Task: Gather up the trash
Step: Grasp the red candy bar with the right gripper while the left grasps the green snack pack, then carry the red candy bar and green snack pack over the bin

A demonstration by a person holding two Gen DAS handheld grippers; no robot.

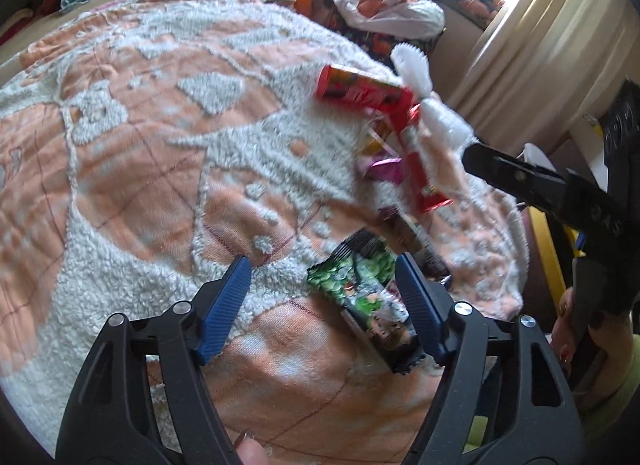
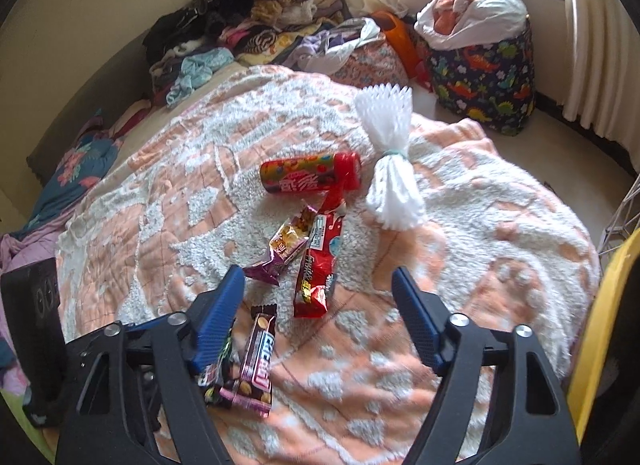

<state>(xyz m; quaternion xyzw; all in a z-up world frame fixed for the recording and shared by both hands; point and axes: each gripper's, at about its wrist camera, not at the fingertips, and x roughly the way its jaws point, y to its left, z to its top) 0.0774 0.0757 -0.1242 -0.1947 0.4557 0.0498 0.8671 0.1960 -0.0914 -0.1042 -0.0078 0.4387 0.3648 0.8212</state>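
Trash lies on an orange and white blanket (image 2: 500, 225). In the right wrist view I see a red candy tube (image 2: 310, 177), a white foam net (image 2: 394, 161), a red wrapper (image 2: 318, 269), a yellow-purple wrapper (image 2: 284, 249) and a pink-brown bar wrapper (image 2: 256, 365). My right gripper (image 2: 320, 277) is open just above the red wrapper's near end. In the left wrist view my left gripper (image 1: 324, 265) is open over a green wrapper (image 1: 360, 289), which lies by its right finger. The red tube (image 1: 360, 91), the foam net (image 1: 424, 101) and the red wrapper (image 1: 420, 169) lie further off, blurred.
Piles of clothes (image 2: 248, 25) lie at the far side. A dinosaur-print bag (image 2: 484, 77) stuffed with cloth stands by the curtain (image 2: 592, 45). A yellow rim (image 2: 600, 325) shows at the right. The right tool's black body (image 1: 560, 193) reaches in on the left view's right.
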